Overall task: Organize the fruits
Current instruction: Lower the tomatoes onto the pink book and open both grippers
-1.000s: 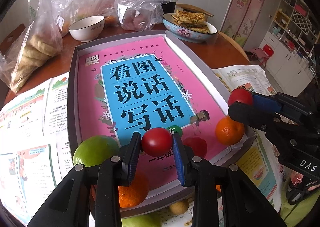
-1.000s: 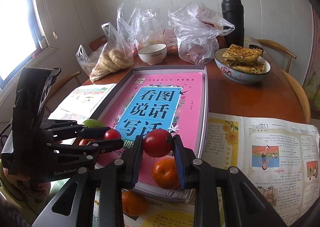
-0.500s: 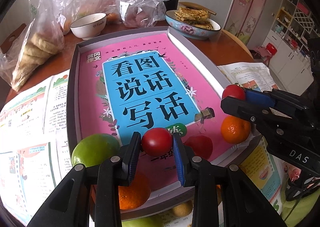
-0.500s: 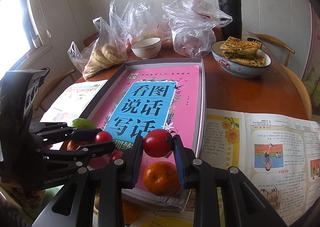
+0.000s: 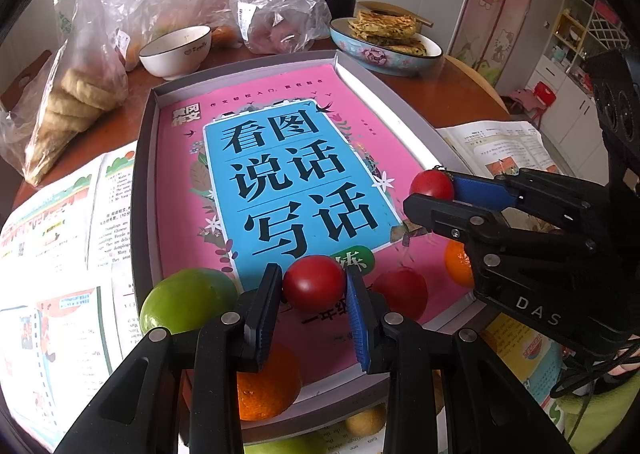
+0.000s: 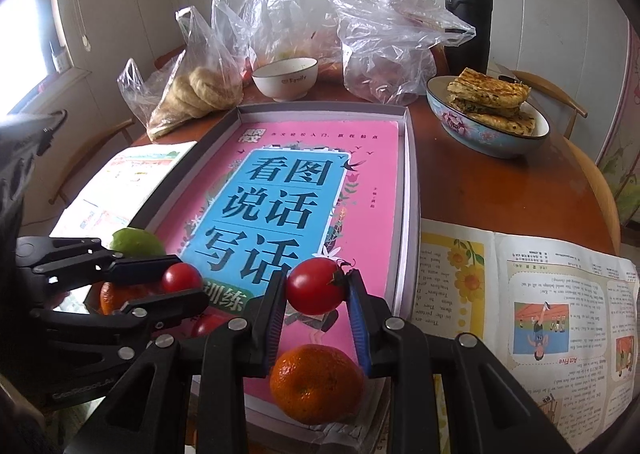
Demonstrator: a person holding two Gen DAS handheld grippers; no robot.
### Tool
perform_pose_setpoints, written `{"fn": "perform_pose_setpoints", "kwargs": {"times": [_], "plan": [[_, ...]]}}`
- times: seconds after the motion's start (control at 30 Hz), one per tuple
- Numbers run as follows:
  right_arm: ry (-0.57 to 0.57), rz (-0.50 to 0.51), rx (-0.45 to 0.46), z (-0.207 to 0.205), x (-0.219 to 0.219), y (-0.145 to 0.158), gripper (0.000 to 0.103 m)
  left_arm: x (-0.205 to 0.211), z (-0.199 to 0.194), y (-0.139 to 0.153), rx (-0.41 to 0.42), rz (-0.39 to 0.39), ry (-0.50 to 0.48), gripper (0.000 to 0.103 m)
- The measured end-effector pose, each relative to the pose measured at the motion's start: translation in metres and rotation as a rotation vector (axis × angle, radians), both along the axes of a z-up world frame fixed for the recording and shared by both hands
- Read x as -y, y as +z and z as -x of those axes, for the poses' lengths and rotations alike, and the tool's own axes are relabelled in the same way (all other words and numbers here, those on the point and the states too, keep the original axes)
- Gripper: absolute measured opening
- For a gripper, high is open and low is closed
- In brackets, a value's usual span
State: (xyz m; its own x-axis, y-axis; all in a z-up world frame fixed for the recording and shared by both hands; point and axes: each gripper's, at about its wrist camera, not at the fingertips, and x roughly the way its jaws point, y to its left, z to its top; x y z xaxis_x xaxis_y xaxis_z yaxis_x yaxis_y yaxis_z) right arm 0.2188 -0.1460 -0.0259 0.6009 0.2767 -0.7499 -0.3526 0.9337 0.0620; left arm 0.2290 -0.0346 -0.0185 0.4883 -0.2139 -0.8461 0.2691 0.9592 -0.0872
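Note:
My left gripper [image 5: 314,288] is shut on a small red tomato [image 5: 314,284], held above the near end of a grey box lid [image 5: 140,182] with a pink and blue book cover inside. My right gripper [image 6: 316,288] is shut on a second red tomato [image 6: 316,286] over the lid's near right corner; in the left wrist view it shows as the right gripper [image 5: 430,190]. In the lid lie a green fruit [image 5: 186,304], an orange [image 5: 266,390], another red tomato [image 5: 402,292] and an orange [image 6: 316,384] under my right gripper.
Behind the lid stand a white bowl [image 6: 285,78], clear plastic bags of food [image 6: 392,50], a blue bowl of flatbreads [image 6: 486,118] and a black flask [image 6: 468,14]. Open picture books [image 6: 524,294] lie on both sides. More fruit [image 5: 364,420] sits by the table's near edge.
My right gripper has moved forward and down with its tomato, further over the lid. The left gripper has held still with its tomato.

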Motion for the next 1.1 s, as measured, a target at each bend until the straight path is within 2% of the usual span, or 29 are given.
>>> {"fn": "perform_pose_setpoints", "kwargs": {"times": [0.47,1.1], "plan": [[-0.014,0.062,-0.025,-0.009,-0.006,-0.010,0.030,0.003,0.000,0.000,-0.006,-0.012,-0.010,0.033],[-0.004,-0.003,-0.060,-0.008,-0.003,-0.012,0.030,0.000,0.001,0.000,-0.014,0.014,-0.006,0.033]]}}
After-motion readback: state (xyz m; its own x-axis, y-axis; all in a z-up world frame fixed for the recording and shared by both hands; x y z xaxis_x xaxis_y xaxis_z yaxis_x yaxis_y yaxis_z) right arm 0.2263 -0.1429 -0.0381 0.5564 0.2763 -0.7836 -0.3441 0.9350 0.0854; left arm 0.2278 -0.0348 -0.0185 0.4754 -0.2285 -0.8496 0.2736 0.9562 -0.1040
